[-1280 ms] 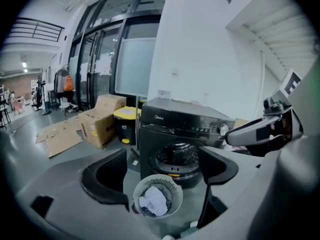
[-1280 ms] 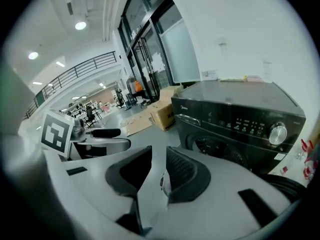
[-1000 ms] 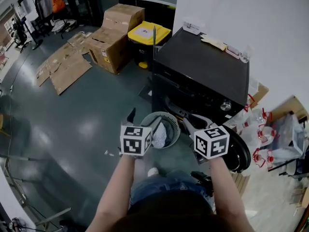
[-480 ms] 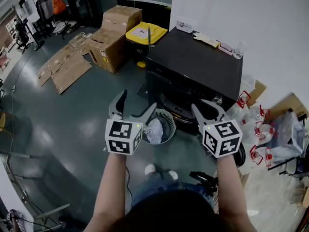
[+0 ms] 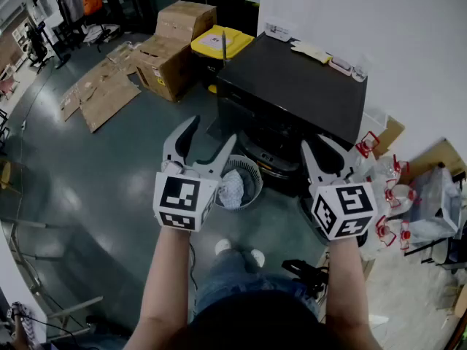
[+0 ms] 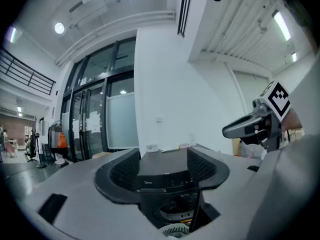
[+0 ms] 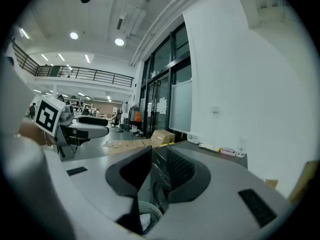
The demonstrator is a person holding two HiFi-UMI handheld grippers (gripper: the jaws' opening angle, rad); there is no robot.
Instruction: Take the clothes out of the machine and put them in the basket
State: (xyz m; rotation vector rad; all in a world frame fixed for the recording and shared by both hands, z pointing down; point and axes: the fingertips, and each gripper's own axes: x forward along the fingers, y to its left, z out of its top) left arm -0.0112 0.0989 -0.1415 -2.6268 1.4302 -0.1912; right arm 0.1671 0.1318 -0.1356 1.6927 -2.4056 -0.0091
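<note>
The black machine (image 5: 292,93) stands against the white wall, its round door (image 5: 315,223) swung open low at the right. In front of it on the floor sits the round grey basket (image 5: 244,183) with white clothes (image 5: 230,189) in it. My left gripper (image 5: 210,138) is held level above the basket; its jaws are closing and nothing is between them. My right gripper (image 5: 321,150) points at the machine's front with a narrow gap and holds nothing. In the left gripper view the machine (image 6: 167,181) shows between the pads, with the basket's rim (image 6: 175,230) below.
Cardboard boxes (image 5: 171,49) and a yellow-lidded bin (image 5: 222,44) stand left of the machine, with flattened cardboard (image 5: 102,97) on the grey floor. Small items (image 5: 314,49) lie on the machine's top. Clear bags with red parts (image 5: 398,195) crowd the right side.
Both grippers have risen from low beside the basket to the height of the machine's front. The left jaws have narrowed. Neither took hold of anything.
</note>
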